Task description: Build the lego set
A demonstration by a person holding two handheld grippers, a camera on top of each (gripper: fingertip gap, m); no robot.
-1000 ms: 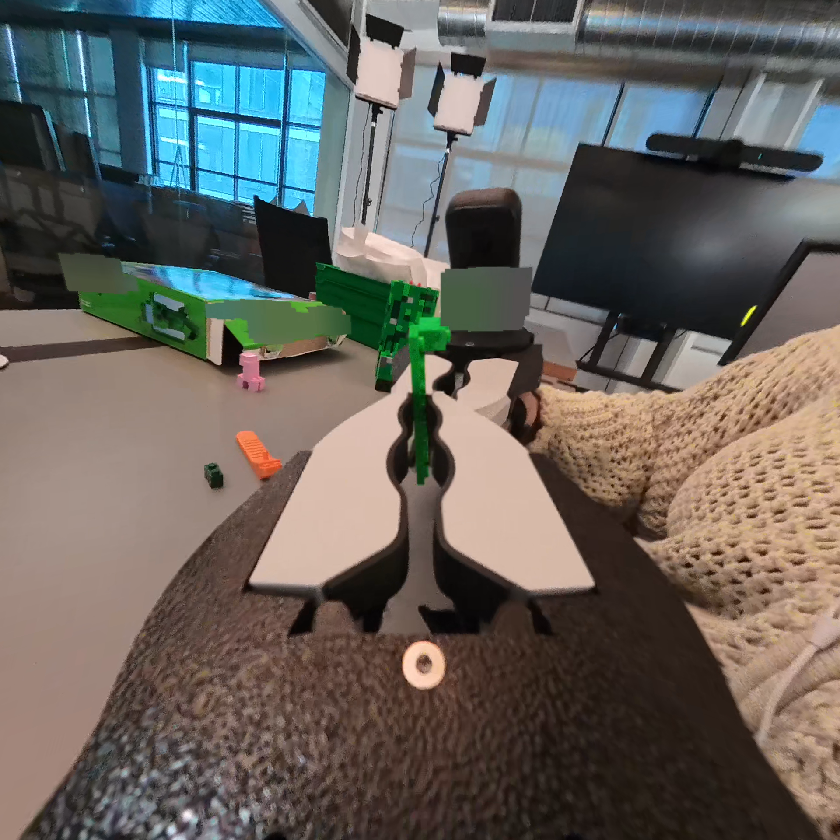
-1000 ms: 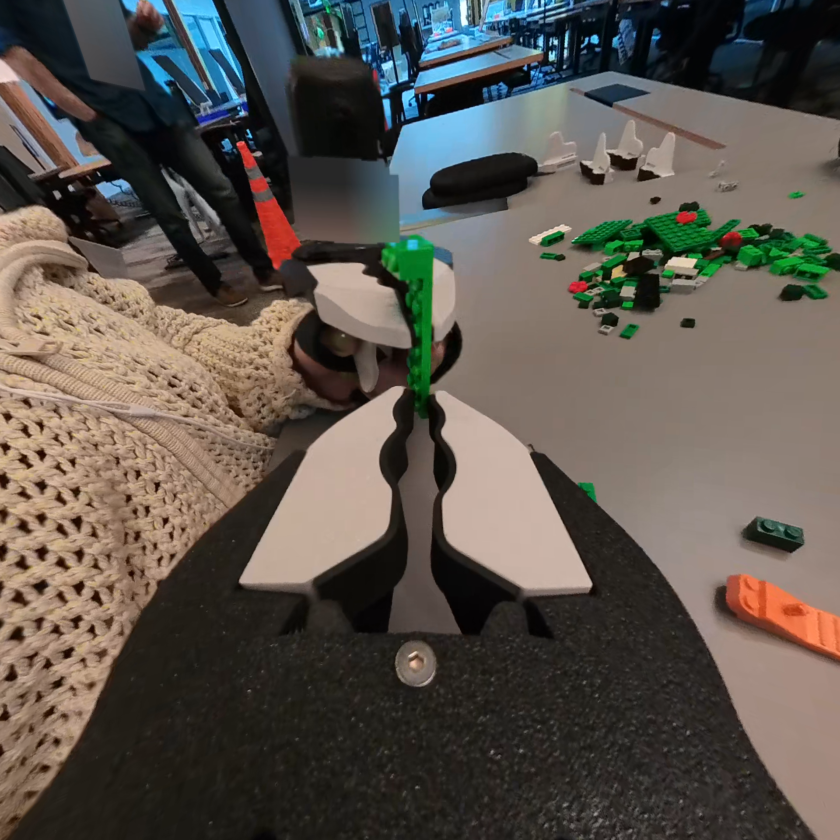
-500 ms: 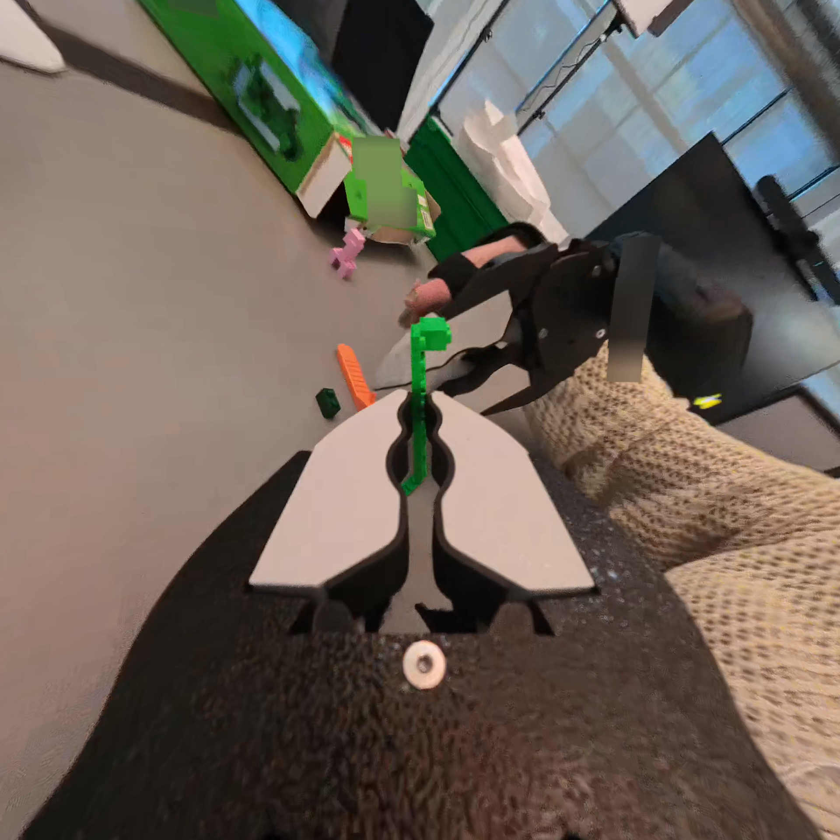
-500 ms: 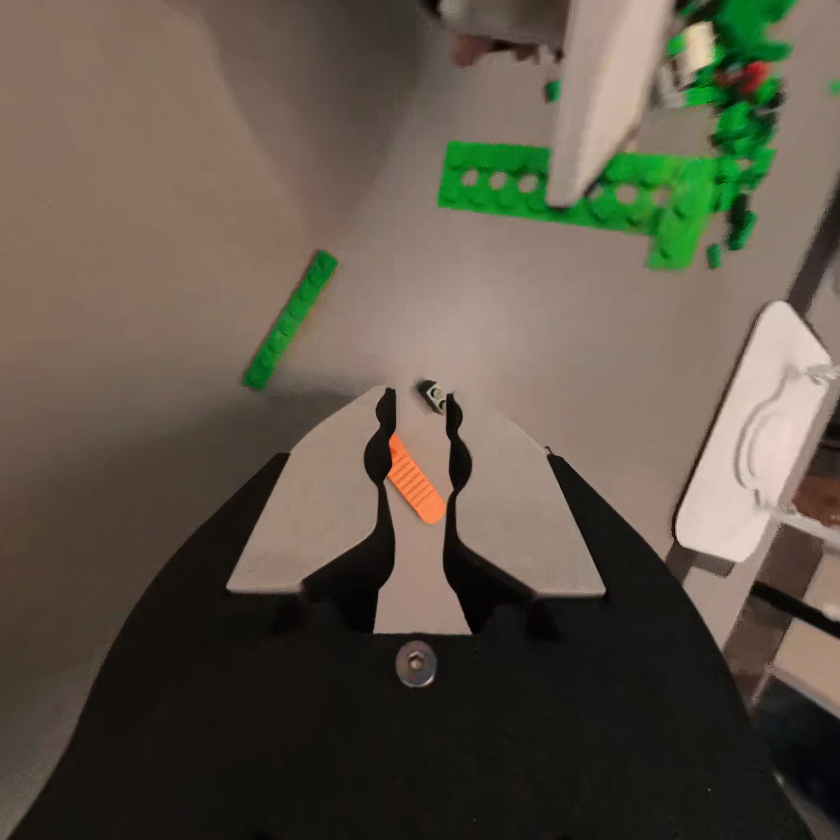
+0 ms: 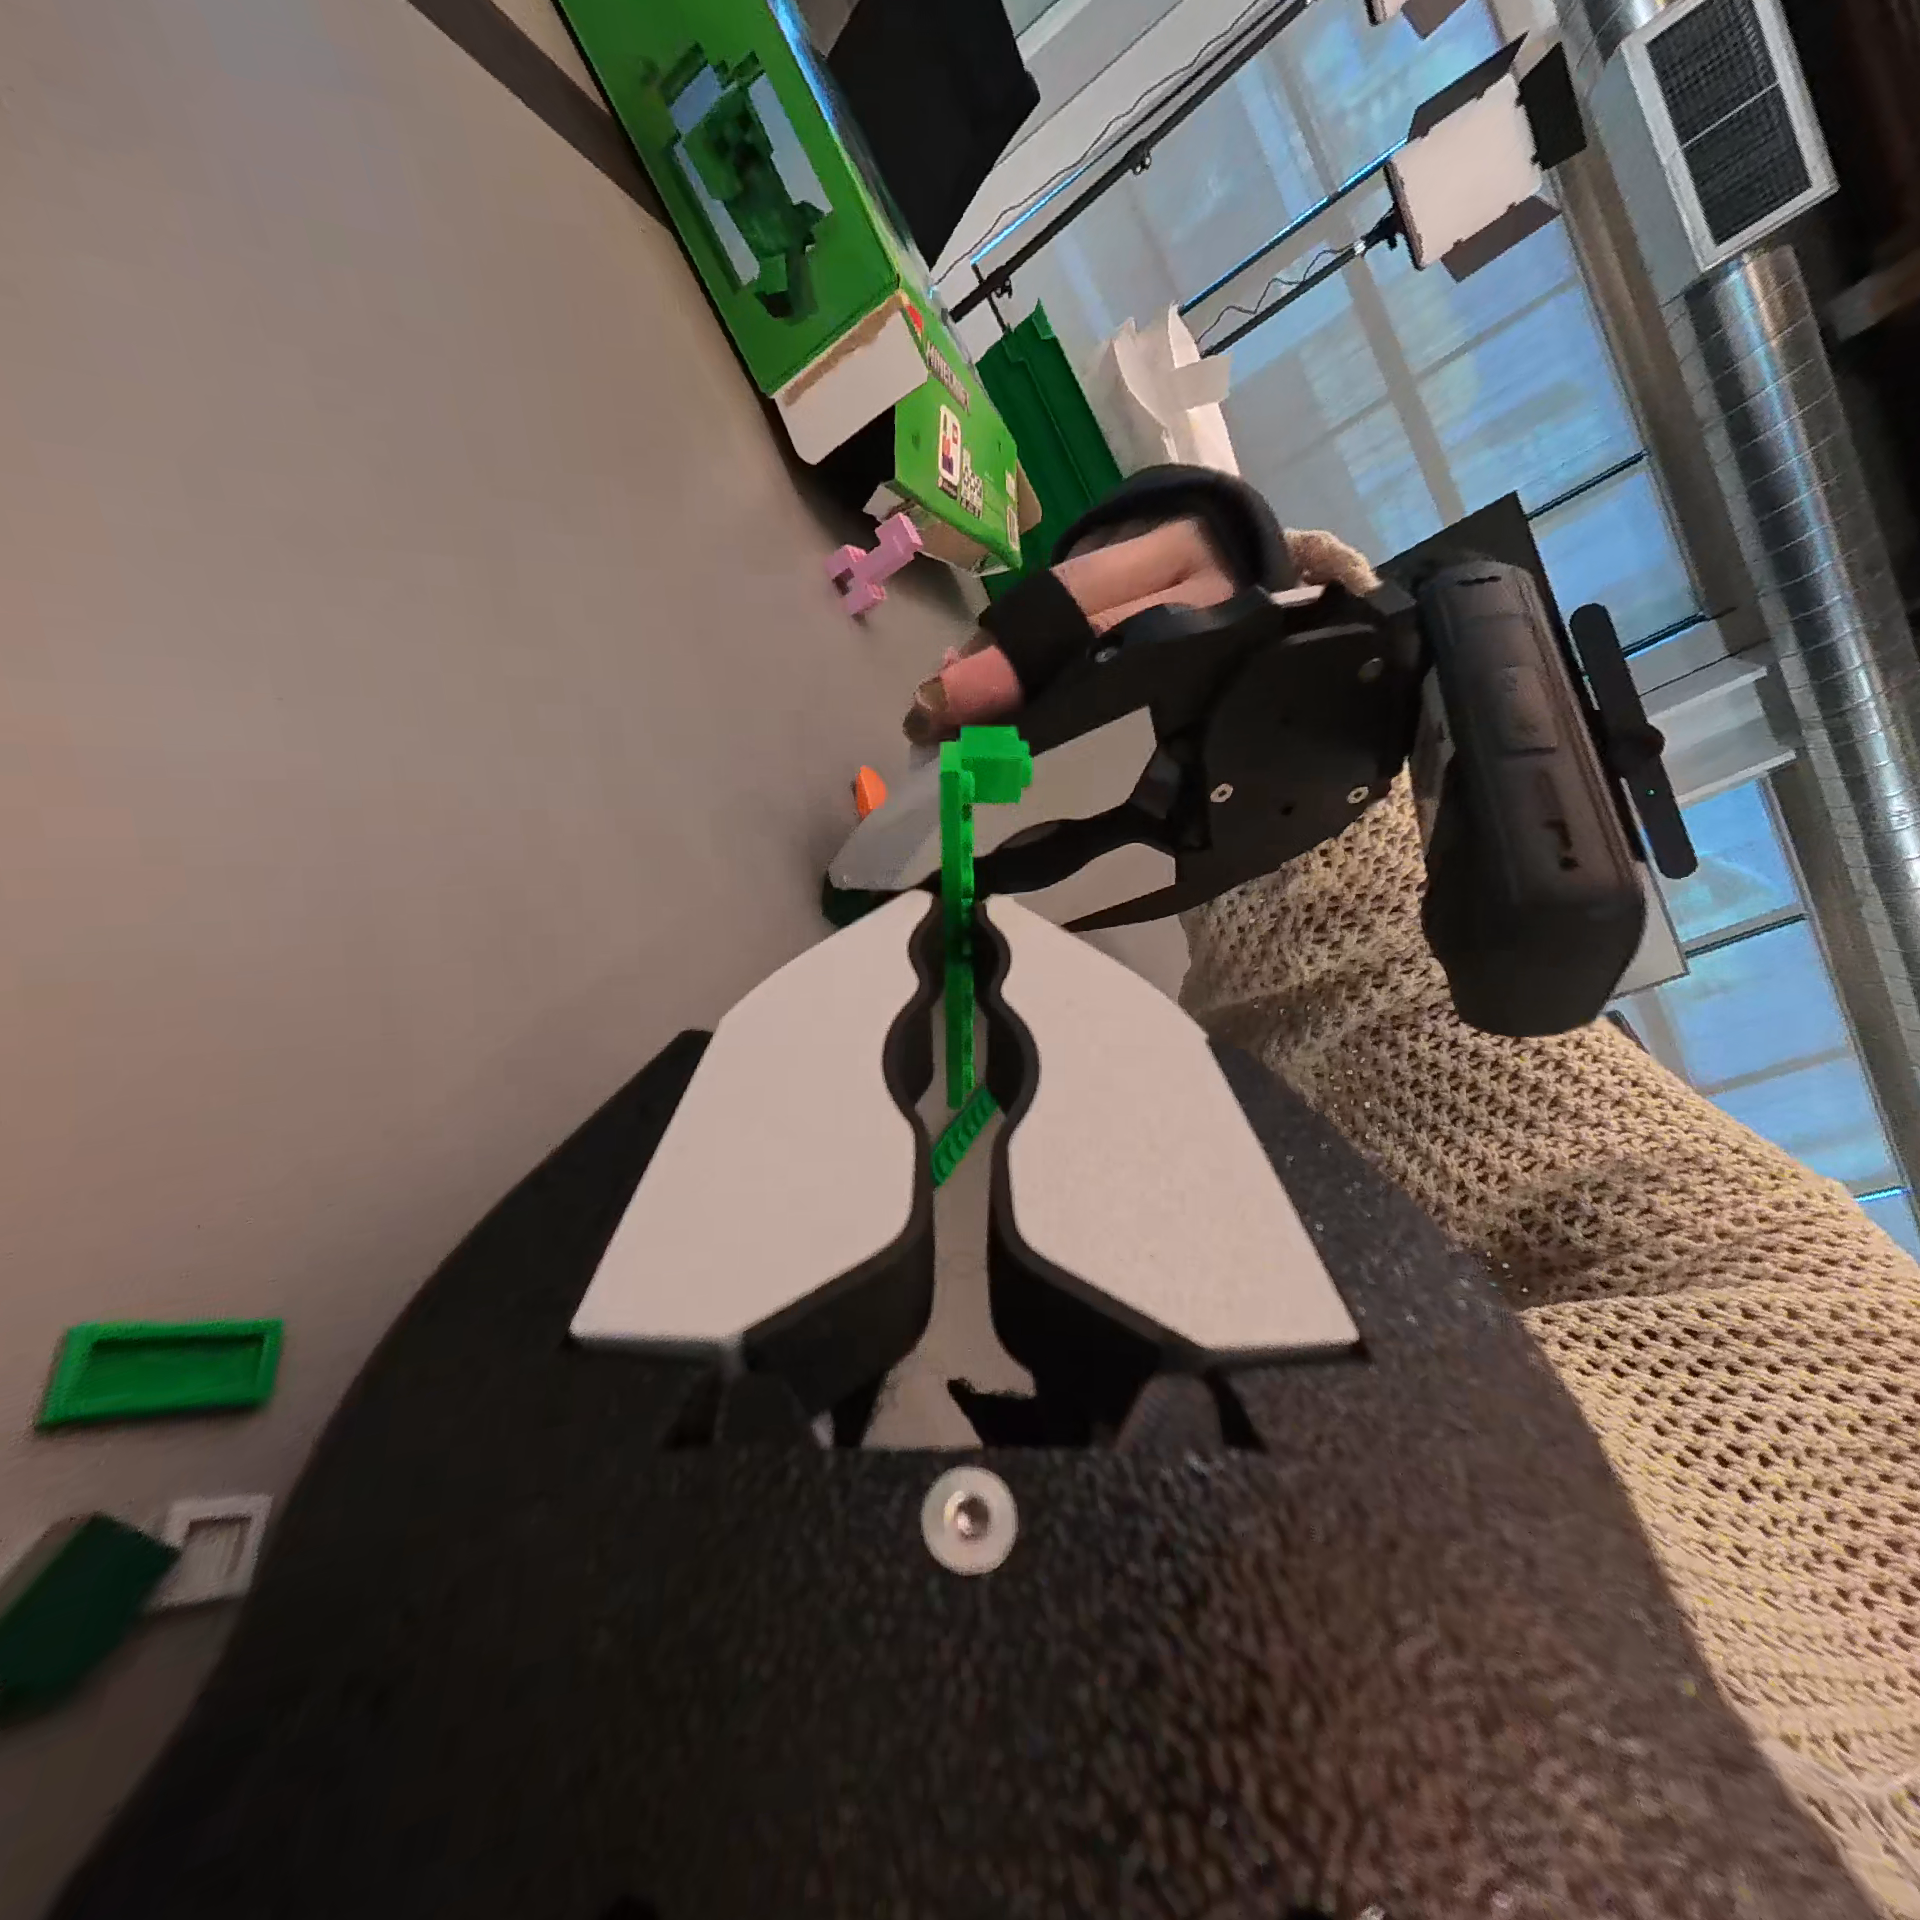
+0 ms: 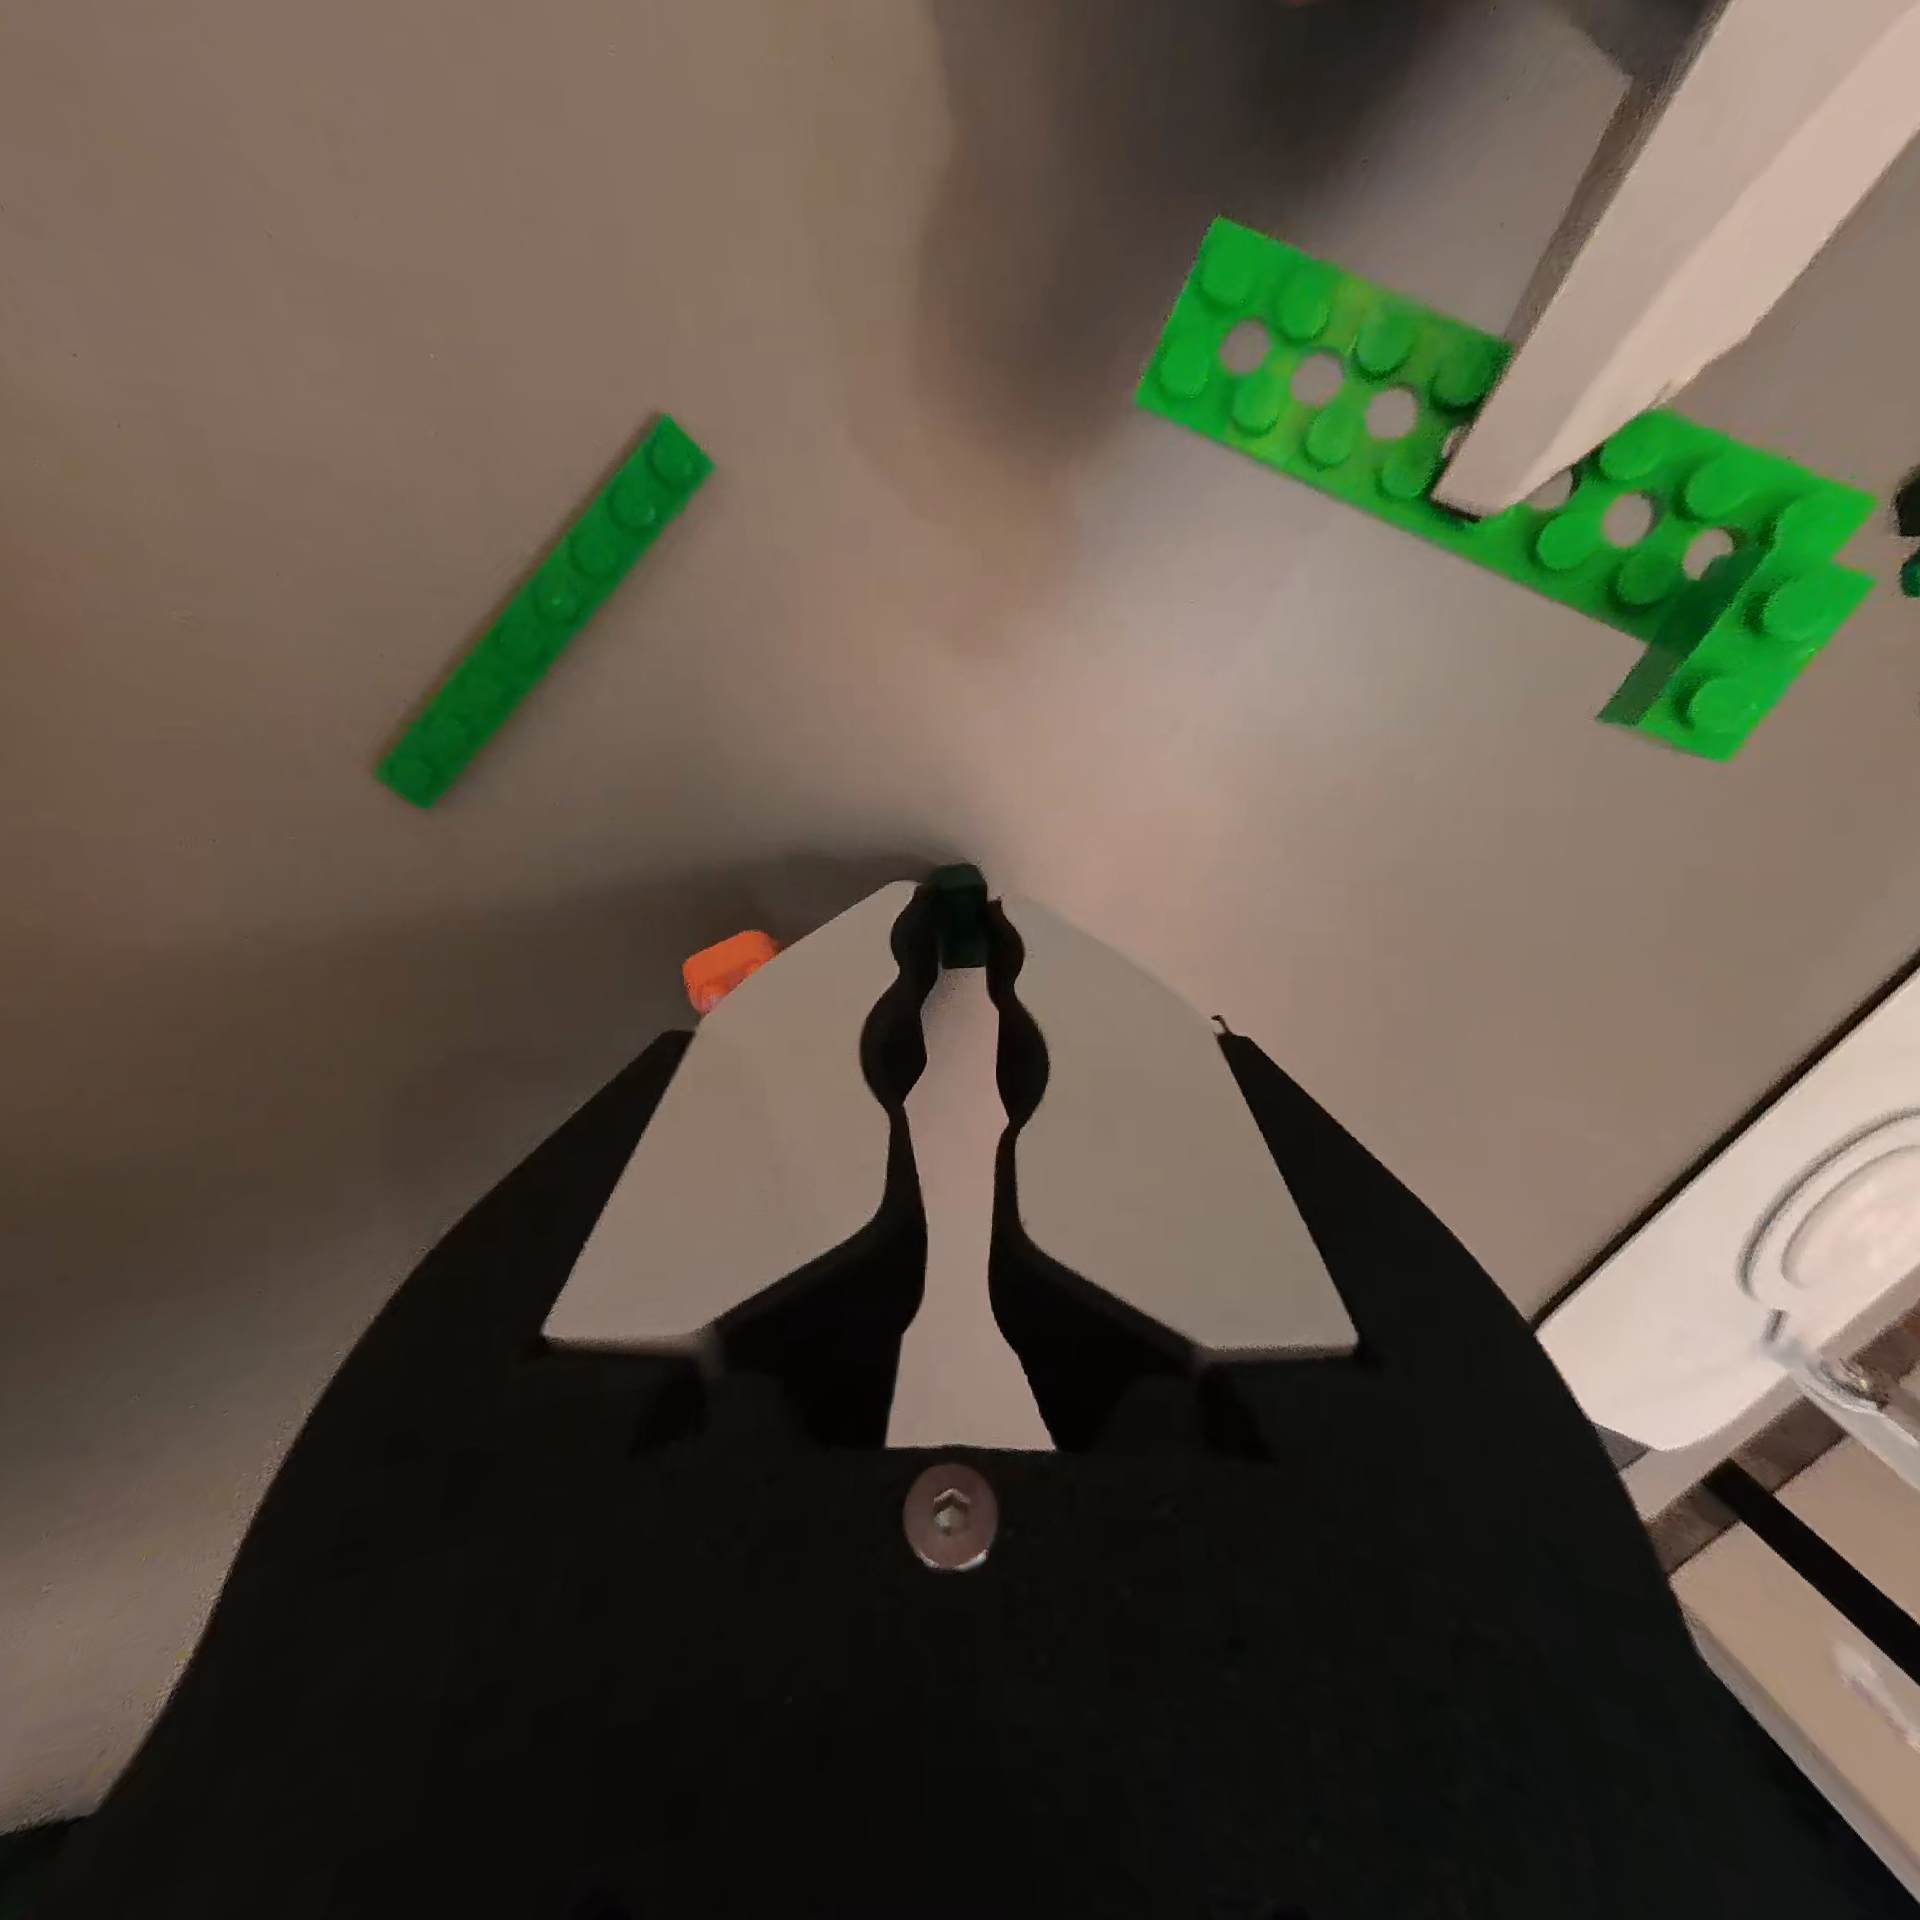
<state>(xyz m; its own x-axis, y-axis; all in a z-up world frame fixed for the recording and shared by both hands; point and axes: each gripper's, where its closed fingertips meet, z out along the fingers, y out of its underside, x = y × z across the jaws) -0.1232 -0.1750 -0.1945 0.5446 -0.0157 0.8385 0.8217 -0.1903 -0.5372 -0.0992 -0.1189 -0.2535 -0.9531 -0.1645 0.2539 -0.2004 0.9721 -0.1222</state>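
Note:
My left gripper (image 5: 958, 914) is shut on a bright green plate assembly (image 5: 958, 997), seen edge-on, with a small green brick (image 5: 992, 764) at its far end. In the right wrist view this holed plate (image 6: 1351, 384) hangs above the table in a left finger (image 6: 1662, 260). My right gripper (image 6: 956, 914) points down at the grey table (image 6: 312, 312), its fingertips closed against a small dark green brick (image 6: 958, 925). It also shows in the left wrist view (image 5: 862, 883), tips on the table.
A long narrow green plate (image 6: 545, 608) lies loose on the table. An orange brick separator (image 6: 727, 961) lies beside my right fingertips. A green set box (image 5: 748, 177), a pink figure (image 5: 873, 566) and loose green (image 5: 161, 1371) and white (image 5: 213, 1548) frame pieces lie around. The grippers' ends are close to 9 cm from one another. The pink figure (image 5: 873, 566) lies around 20 cm away from my right fingertips.
My right gripper let go of the green piece, swung down to the table and narrowed around the dark green brick. My left gripper rolled sideways, still holding the plate assembly.

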